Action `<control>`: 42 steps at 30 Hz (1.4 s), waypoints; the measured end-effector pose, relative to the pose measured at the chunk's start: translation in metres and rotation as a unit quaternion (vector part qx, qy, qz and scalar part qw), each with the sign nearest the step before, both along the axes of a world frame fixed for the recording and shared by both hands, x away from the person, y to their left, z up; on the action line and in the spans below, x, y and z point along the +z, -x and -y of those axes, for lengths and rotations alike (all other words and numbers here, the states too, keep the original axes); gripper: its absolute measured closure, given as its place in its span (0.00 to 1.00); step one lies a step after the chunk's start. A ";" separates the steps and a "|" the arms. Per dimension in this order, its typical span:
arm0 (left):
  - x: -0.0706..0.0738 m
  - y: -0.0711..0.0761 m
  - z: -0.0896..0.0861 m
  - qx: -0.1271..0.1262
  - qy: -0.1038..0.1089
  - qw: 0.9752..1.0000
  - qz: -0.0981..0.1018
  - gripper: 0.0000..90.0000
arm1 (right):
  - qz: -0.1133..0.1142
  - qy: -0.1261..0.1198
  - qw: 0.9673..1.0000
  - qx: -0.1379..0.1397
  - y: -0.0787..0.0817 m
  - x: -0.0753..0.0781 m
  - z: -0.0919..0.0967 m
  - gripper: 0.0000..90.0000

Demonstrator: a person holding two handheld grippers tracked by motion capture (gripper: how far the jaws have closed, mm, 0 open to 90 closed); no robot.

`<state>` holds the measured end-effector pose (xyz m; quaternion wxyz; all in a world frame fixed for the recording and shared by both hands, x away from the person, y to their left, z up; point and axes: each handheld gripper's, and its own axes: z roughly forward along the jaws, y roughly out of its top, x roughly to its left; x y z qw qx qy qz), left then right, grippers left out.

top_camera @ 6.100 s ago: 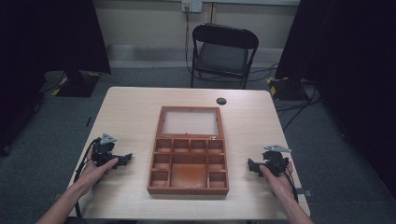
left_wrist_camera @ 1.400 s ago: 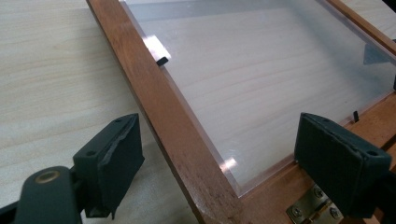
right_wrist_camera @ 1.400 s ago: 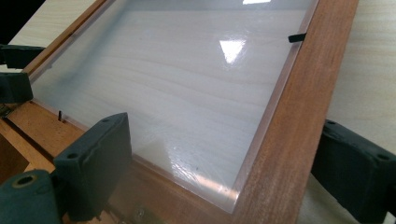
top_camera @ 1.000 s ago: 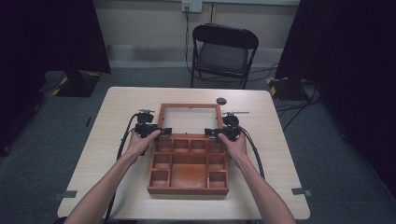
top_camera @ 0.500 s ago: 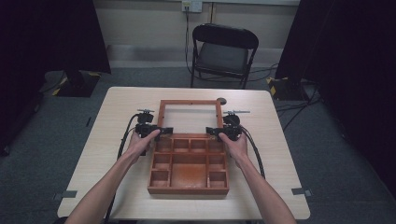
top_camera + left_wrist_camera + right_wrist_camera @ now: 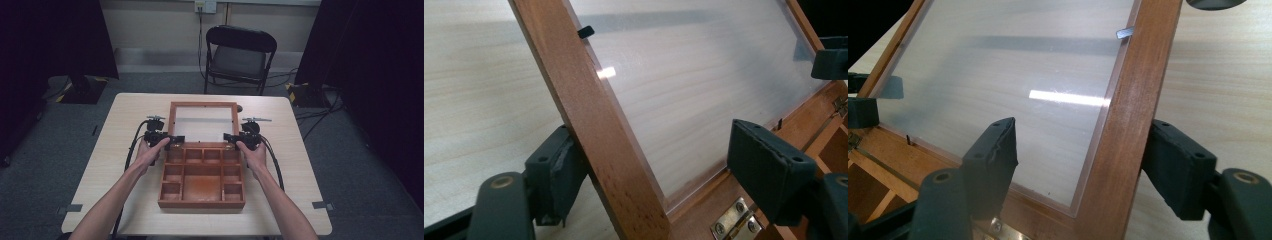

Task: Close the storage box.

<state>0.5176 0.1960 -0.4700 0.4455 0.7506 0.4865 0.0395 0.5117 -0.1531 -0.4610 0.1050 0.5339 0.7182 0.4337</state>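
Setting: a pale wooden table (image 6: 125,150) seen from above, with a black folding chair (image 6: 239,55) behind its far edge.
Box: a reddish wooden box (image 6: 202,175) with small compartments sits near the middle of the table, toward the person's side.
Lid: a hinged lid (image 6: 202,122) (a wooden frame around a clear pane) stands tilted up at the far end of the box.
Left gripper: the left gripper (image 6: 172,140) sits at the lid's left side rail, close to the hinge end.
Left jaws: spread apart with the left rail (image 6: 599,130) between them; one pad touches the rail's outer face, the other hangs apart from it over the pane (image 6: 694,85), so nothing is clamped.
Right gripper: the right gripper (image 6: 231,139) mirrors it at the right side rail.
Right jaws: parted, straddling the right rail (image 6: 1128,130); the outer pad is at the wood, the inner pad is clear of it.
Hinge: a brass hinge (image 6: 734,225) shows at the lid's base.
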 end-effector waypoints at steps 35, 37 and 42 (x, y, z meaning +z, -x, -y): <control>0.034 0.019 -0.007 -0.014 0.021 0.998 0.062 0.34 | 0.036 -0.026 0.998 0.034 0.018 0.035 0.008 0.37; 0.036 0.020 -0.007 -0.014 0.022 0.998 0.065 0.35 | 0.038 -0.021 0.998 0.035 0.020 0.038 0.007 0.38; 0.039 0.022 -0.009 -0.016 0.016 0.997 0.076 0.39 | 0.040 -0.017 0.999 0.032 0.021 0.039 0.007 0.40</control>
